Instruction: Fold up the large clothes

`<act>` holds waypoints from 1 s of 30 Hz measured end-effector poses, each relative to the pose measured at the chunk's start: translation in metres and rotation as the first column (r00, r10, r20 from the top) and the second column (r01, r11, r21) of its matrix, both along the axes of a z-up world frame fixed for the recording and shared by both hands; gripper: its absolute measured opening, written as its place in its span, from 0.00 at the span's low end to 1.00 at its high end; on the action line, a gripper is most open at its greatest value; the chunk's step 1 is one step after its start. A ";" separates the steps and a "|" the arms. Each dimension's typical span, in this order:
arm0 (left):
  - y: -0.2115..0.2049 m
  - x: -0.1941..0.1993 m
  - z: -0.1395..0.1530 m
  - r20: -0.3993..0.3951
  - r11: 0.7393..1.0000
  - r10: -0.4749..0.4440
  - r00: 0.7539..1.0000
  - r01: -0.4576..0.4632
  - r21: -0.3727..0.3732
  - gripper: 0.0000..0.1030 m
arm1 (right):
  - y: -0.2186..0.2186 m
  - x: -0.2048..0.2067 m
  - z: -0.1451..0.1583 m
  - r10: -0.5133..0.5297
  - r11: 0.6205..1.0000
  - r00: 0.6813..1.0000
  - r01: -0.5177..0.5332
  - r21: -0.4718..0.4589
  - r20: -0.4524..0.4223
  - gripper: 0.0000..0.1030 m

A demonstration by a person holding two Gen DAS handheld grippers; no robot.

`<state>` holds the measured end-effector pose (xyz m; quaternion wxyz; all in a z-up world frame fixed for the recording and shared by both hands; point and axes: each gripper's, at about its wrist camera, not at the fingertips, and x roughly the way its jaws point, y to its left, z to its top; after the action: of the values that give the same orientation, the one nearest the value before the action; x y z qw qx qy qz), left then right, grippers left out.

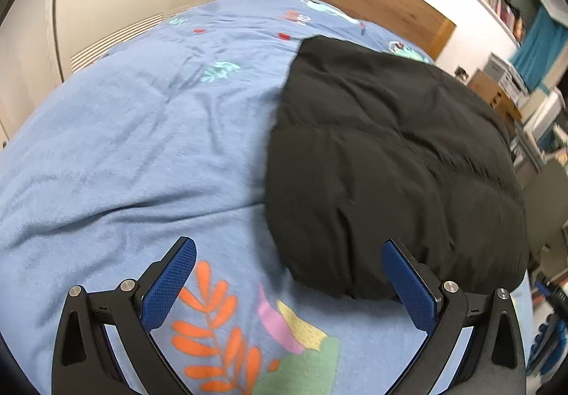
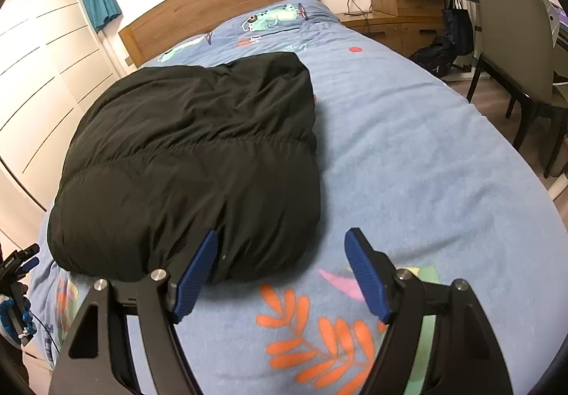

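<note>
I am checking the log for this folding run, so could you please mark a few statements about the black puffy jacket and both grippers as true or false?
1. The black puffy jacket lies folded in a compact bundle on the blue patterned bedspread. True.
2. The left gripper is clamped on the jacket. False: its jaws stand wide open, holding nothing.
3. The right gripper is open. True.
4. The jacket hangs on the grey chair. False: it rests on the bed.
5. A wooden headboard stands behind the bed. True.

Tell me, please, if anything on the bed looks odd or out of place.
Nothing stands out. The black jacket lies folded in a compact bundle on the blue bedspread. Both grippers, left and right, are open and hold nothing.
</note>
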<state>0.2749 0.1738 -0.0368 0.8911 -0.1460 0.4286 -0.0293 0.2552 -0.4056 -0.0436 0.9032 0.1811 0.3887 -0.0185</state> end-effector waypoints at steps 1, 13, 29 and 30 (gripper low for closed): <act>0.004 0.002 -0.001 -0.003 1.000 0.009 1.000 -0.009 -0.007 0.99 | -0.001 0.002 0.000 -0.003 1.000 1.000 0.003 0.002 0.001 0.71; 0.027 0.031 -0.022 -0.052 0.978 -0.029 0.998 0.018 -0.209 0.99 | -0.018 0.027 -0.008 -0.005 0.998 1.000 0.006 0.055 -0.016 0.71; 0.025 0.091 -0.054 -0.079 0.907 -0.125 0.989 0.082 -0.413 0.99 | -0.059 0.083 -0.063 0.023 0.882 0.996 0.022 0.470 -0.089 0.72; 0.025 0.094 -0.057 -0.081 0.898 -0.135 0.988 0.087 -0.431 0.99 | -0.061 0.087 -0.070 0.026 0.867 0.995 0.025 0.497 -0.095 0.72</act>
<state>0.3689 0.1984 -0.0938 0.8099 -0.3137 0.4675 -0.1650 0.3424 -0.4666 -0.1134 0.8059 0.4062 0.4244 0.0735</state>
